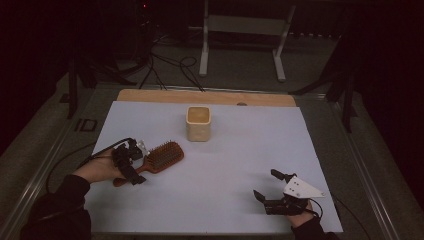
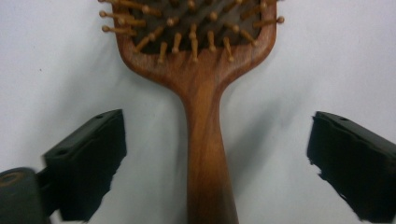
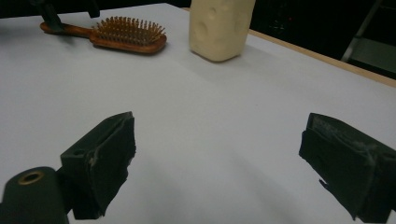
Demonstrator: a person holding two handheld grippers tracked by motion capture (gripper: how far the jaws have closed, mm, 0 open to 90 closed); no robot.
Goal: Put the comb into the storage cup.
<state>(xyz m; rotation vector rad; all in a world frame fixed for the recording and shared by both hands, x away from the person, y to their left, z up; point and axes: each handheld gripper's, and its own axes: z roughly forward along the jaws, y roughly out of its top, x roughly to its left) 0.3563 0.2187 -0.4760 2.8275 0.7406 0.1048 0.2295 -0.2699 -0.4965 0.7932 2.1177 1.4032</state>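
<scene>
A wooden hairbrush [image 1: 160, 157] lies bristles up on the white sheet [image 1: 225, 165], left of centre, with its handle pointing toward the person's left hand. My left gripper [image 1: 136, 167] straddles that handle. In the left gripper view the handle [image 2: 205, 140] runs up the middle between the two black jaws, which stand wide with a gap on each side, so the gripper [image 2: 217, 140] is open. My right gripper [image 1: 266, 184] rests low at the front right, open with only bare sheet between its jaws [image 3: 217, 135]. From there the hairbrush [image 3: 126, 35] lies far off.
A cream square cup [image 1: 198, 124] stands upright behind the brush near the middle back, also seen as the cream cup [image 3: 219, 28] in the right gripper view. The table's wooden far edge [image 1: 200, 96] shows past the sheet. Cables and a metal stand lie on the dark floor beyond.
</scene>
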